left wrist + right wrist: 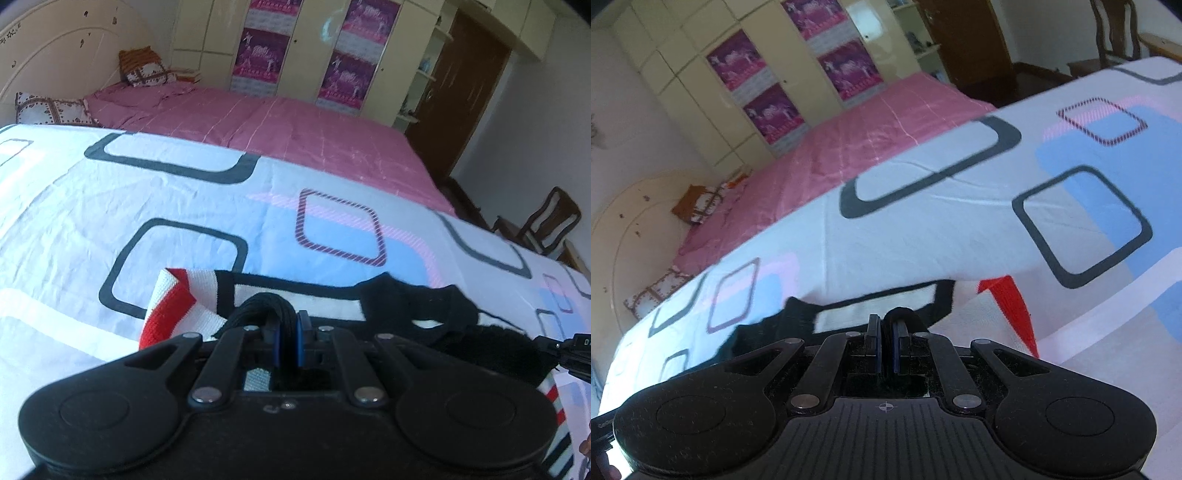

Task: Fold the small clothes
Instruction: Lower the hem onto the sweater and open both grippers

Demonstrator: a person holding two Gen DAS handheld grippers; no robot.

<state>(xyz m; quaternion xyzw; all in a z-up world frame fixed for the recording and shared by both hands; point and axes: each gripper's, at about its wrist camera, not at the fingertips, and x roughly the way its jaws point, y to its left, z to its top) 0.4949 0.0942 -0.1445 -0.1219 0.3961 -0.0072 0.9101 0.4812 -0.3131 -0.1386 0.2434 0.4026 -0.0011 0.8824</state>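
Observation:
A small knitted garment (317, 295) in black, white and red lies on the white patterned sheet (110, 192), just in front of both grippers. My left gripper (290, 323) is shut on a bunched black edge of it, with a red and white part (166, 310) folded to its left. In the right wrist view my right gripper (885, 328) is shut on another black edge of the same garment (879, 306), and a red part (1012, 299) sticks out to the right. The tip of the other gripper (565, 347) shows at the right edge of the left wrist view.
Beyond the sheet lies a pink striped bed cover (277, 125) with pillows (51, 109) at the headboard. Cream wardrobes with purple posters (258, 55) line the far wall. A brown door (469, 85) and a wooden chair (546, 225) stand at the right.

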